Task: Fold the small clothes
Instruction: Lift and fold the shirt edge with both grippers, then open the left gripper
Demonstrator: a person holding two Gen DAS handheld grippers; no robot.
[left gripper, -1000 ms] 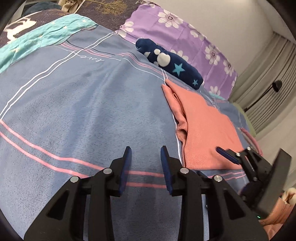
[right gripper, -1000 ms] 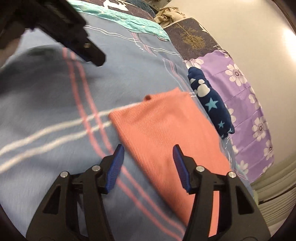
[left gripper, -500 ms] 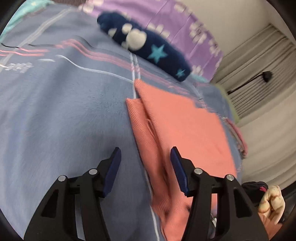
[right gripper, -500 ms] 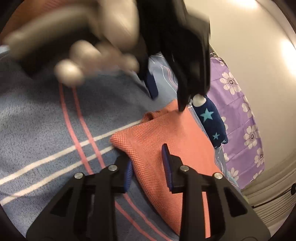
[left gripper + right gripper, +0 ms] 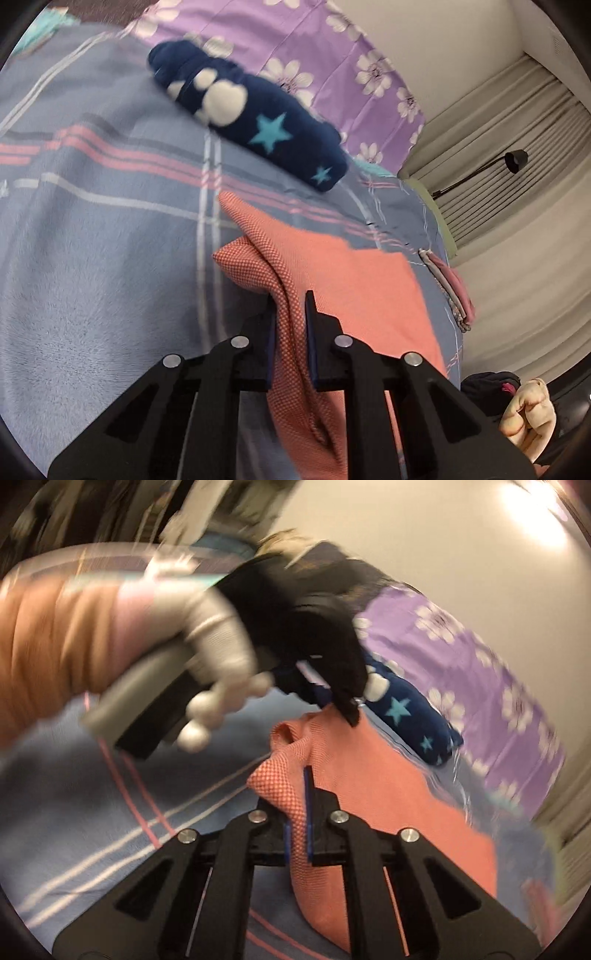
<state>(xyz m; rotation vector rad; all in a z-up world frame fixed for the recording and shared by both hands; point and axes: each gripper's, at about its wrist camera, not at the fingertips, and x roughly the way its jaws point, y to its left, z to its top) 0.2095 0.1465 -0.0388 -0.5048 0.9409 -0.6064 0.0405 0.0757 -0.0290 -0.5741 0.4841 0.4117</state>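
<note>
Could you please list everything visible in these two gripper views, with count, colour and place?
Garment: one, salmon-orange knit, on the bedspread, its near edge bunched and raised.
Rolled fleece item: one, navy with stars and white patches, beyond the garment.
Bedspread: one, blue-grey with pink and white stripes, under everything.
Floral sheet: one, purple with white flowers, at the far side.
Folded cloth pile: one, pink and grey, at the bed's right edge.
Lamp: one, black, against the curtain.
Curtain: one, beige, far right.
Left gripper: one, black, shut on the garment; jaws just closing.
Right gripper: one, black, shut on the garment; jaws just closing.
Gloved hand: one, grey-white, on the left gripper's handle.
</note>
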